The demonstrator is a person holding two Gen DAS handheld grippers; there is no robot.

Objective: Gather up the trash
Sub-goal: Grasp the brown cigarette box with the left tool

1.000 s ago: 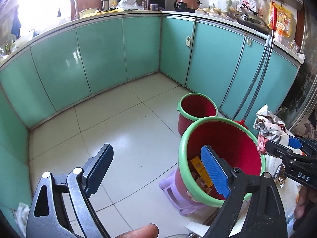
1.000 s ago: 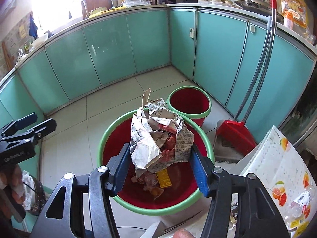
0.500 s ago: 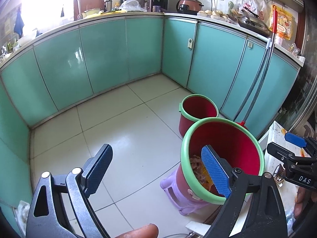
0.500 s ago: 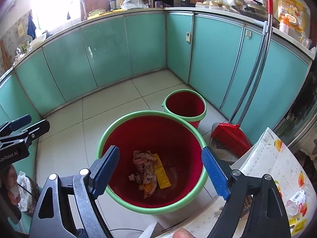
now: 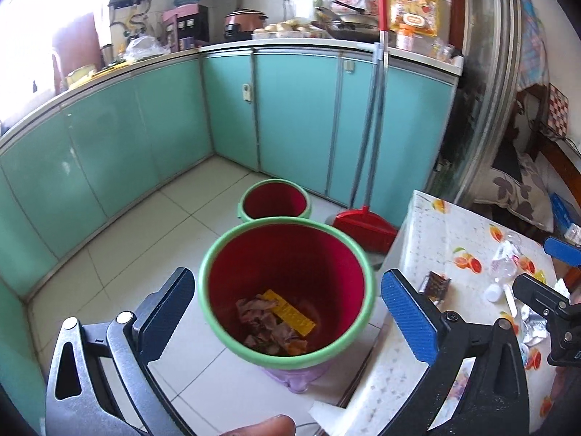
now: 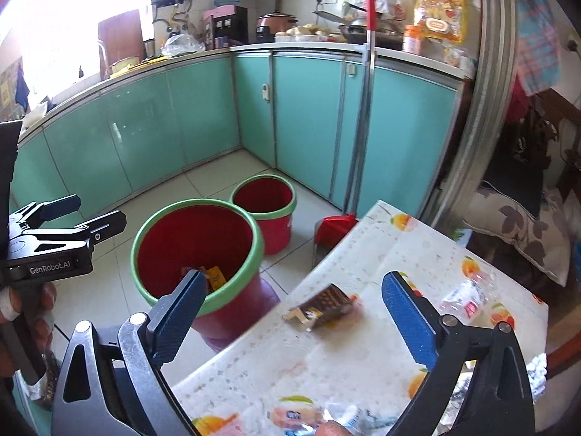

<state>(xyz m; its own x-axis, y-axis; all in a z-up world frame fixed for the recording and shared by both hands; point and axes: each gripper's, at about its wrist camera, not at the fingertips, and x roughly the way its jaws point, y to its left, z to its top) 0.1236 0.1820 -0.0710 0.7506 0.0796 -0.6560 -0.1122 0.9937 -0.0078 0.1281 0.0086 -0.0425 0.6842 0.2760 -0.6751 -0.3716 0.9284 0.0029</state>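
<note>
Kitchen: teal cabinet fronts (image 5: 145,127) run round a corner under a cluttered white counter (image 6: 308,49); pale tiled floor (image 5: 145,225).

Table (image 6: 381,254), white cloth with an orange-fruit print, at the right of both views, its corner just beside the bins.

Large red bin with green rim (image 5: 287,287) stands on a purple stool (image 5: 297,378), of which only a part shows beneath it. A smaller red bin (image 5: 274,200) sits directly behind, rims near or touching; which, cannot be told.

Red dustpan (image 5: 363,225) with two long metal handles leaning on the cabinets, beyond the table corner.

Trash in the large bin: crumpled brownish paper (image 5: 261,321) and a yellow packet (image 5: 290,314) on the bottom.

Trash on the table: brown snack wrapper (image 6: 323,307), clear plastic bottle (image 6: 468,294), foil and white scraps (image 5: 530,323) at the right.

Left gripper (image 5: 287,312): fingers spread to their widest, nothing between the pads, the large bin seen through the gap. Right gripper (image 6: 290,312): jaws have just been opening, now wide and holding nothing, the brown wrapper lying on the cloth in the gap.

Hard to make out: table edges blurred; counter items small.

Left view alone shows the bin's bottom; in the right view a finger covers all but the yellow packet. Right view alone shows the wrapper's face plainly.
</note>
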